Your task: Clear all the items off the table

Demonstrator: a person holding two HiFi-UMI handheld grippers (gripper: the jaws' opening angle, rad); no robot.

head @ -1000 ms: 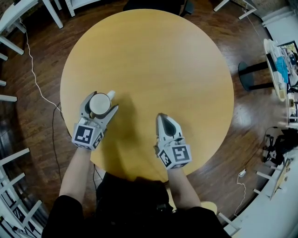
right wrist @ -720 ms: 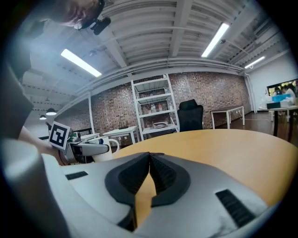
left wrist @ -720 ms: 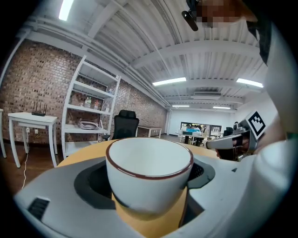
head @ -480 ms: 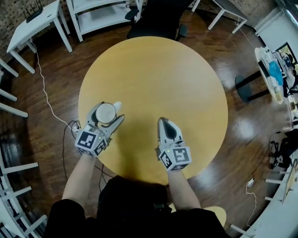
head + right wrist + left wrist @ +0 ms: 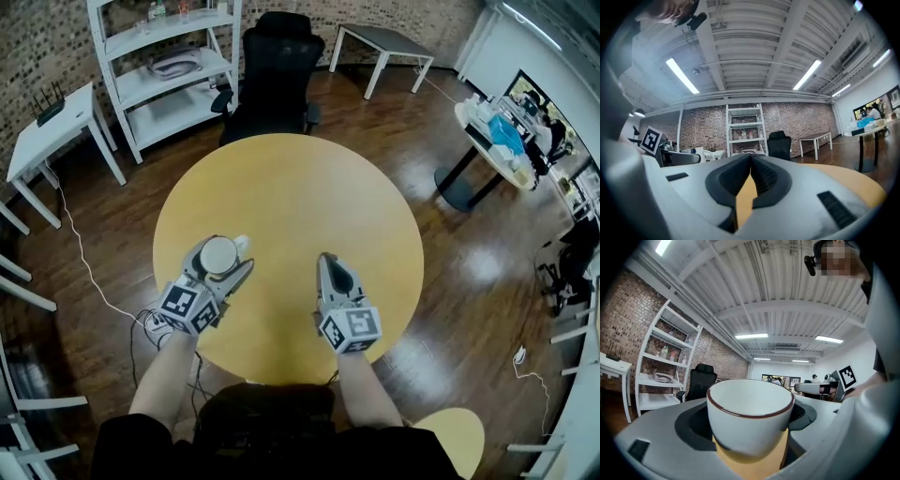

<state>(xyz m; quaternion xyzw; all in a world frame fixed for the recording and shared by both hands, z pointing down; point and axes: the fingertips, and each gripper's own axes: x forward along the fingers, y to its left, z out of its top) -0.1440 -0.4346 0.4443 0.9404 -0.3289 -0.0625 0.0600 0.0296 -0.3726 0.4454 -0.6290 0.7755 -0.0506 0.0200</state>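
The grey fingers (image 5: 661, 432) of my left gripper (image 5: 234, 257) are clamped on a white ceramic cup (image 5: 749, 413) with a thin dark red rim. One finger presses on each side of its wall. The cup stands upright between them, mouth up, and I can see no contents from the head view. It is held in the air over the near left part of the round yellow wooden desk (image 5: 300, 187), whose top shows as a yellow strip under the cup in the left gripper view.

The fingers (image 5: 726, 180) of my right gripper (image 5: 325, 259) are pressed together at their tips, with nothing held between them. Only a narrow yellow sliver of the desk shows through the gap lower down. This gripper hangs over the near middle of the desk, well apart from the left one, and both point away from me.

Behind each pair of fingers sits a cube with black and white square markers (image 5: 349, 328), and my bare forearms (image 5: 159, 375) run back from there.

Beyond the far edge of the desk stands a black office chair (image 5: 277, 66). To its left a white shelving unit (image 5: 169, 66) stands against a brick wall (image 5: 56, 37), with a small white side table (image 5: 52, 127) further left. The floor (image 5: 450, 272) is dark polished wood.
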